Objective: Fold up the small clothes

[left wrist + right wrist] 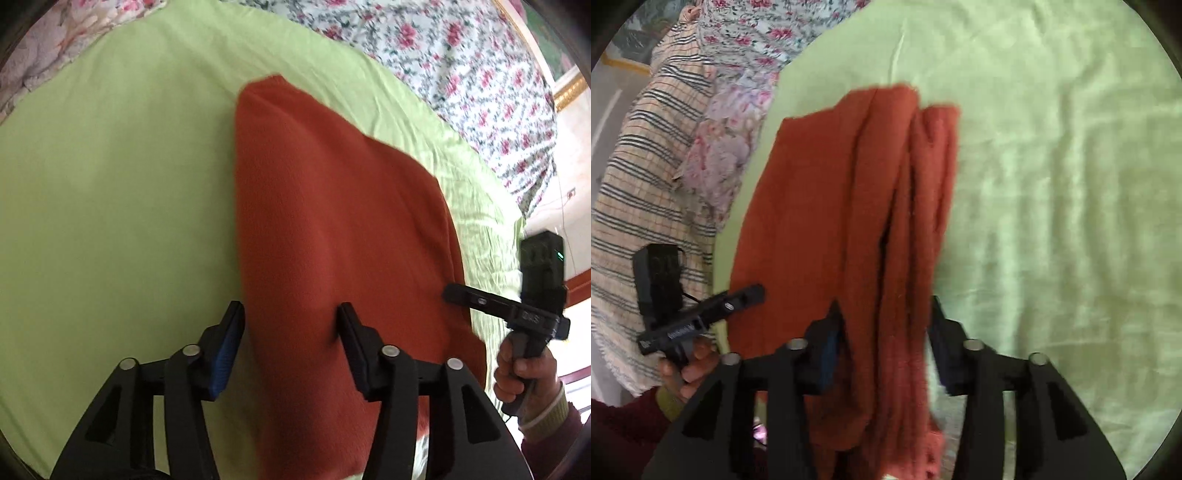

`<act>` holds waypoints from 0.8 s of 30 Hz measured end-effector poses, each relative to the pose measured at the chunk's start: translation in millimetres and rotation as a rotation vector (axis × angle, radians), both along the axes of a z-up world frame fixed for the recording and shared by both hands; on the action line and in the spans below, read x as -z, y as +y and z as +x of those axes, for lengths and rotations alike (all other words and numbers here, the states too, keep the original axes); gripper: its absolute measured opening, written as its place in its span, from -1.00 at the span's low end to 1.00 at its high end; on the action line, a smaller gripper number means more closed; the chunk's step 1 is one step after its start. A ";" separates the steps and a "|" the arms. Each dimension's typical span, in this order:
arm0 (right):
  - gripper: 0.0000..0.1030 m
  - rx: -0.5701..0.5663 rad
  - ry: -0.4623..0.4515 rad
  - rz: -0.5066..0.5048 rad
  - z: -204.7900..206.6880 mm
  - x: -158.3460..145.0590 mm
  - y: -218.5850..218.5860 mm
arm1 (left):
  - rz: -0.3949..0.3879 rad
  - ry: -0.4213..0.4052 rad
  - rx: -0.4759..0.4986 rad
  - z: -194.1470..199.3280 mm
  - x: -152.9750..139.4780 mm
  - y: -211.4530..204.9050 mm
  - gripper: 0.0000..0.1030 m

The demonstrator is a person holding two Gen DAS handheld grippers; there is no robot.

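A rust-red fleece garment (332, 221) lies folded lengthwise on a light green sheet (110, 184). My left gripper (290, 317) stands open over the garment's near left edge, with cloth lying between its fingers and the pads apart from it. In the right wrist view the garment (831, 203) shows several long folds along its right side. My right gripper (884, 314) is open over that folded edge, and the pads do not press on the cloth between them. Each view shows the other gripper at the garment's far side, held by a hand (524, 369).
Floral bedding (461, 74) borders the green sheet at the back. A checked cloth with dark stripes (646, 166) and more floral fabric (738, 48) lie beyond the garment's left side. The green sheet (1052, 184) stretches wrinkled to the right.
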State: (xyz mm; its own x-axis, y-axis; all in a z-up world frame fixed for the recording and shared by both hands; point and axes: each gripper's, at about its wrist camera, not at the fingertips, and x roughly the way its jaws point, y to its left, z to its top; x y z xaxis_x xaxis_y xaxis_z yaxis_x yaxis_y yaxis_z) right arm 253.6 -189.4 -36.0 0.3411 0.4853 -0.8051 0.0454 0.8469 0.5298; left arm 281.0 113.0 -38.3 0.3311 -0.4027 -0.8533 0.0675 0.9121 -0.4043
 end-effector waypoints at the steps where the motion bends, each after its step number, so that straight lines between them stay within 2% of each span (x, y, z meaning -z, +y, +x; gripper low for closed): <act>1: 0.04 0.015 -0.016 -0.029 0.2 -6.4 -1.8 | -0.002 -0.003 -0.008 5.2 -1.1 3.2 0.05; 6: 0.03 0.090 -0.137 -0.093 12.6 -41.3 -10.4 | 0.019 -0.026 -0.032 29.0 -5.7 3.8 0.05; 9: -0.15 0.085 -0.129 -0.104 36.4 -42.3 2.5 | 0.022 -0.026 -0.038 43.8 -5.0 -2.1 0.05; 11: -0.46 0.091 -0.094 -0.140 49.0 -32.5 8.3 | 0.029 -0.016 -0.039 50.2 -4.6 -4.4 0.05; 12: -0.71 0.102 -0.079 -0.127 54.3 -26.7 8.5 | 0.032 -0.013 -0.040 51.5 -3.9 -6.2 0.05; 14: -0.73 0.137 -0.096 -0.104 54.6 -31.6 9.8 | 0.034 -0.012 -0.035 53.2 -5.4 -10.0 0.05; 16: -0.74 0.152 -0.160 -0.074 42.3 -46.9 9.8 | 0.026 -0.008 -0.030 52.9 -5.1 -9.6 0.09; 18: -0.74 0.153 -0.191 -0.088 27.7 -53.5 4.3 | 0.008 0.004 -0.027 56.0 -1.8 -8.6 0.16; 21: -0.75 0.180 -0.110 -0.096 23.8 -29.0 -12.2 | 0.021 0.018 -0.025 73.0 3.1 -11.9 0.17; 24: -0.75 0.195 -0.092 -0.081 26.0 -16.4 -20.2 | 0.037 0.014 -0.043 102.0 3.1 -12.5 0.17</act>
State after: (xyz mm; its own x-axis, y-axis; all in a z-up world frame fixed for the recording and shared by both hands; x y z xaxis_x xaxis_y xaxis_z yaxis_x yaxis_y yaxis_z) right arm 279.5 -209.6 -19.5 0.4958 0.3378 -0.8000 0.1672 0.8669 0.4696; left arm 383.0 100.5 -41.4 0.3352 -0.3568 -0.8720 0.0223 0.9283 -0.3712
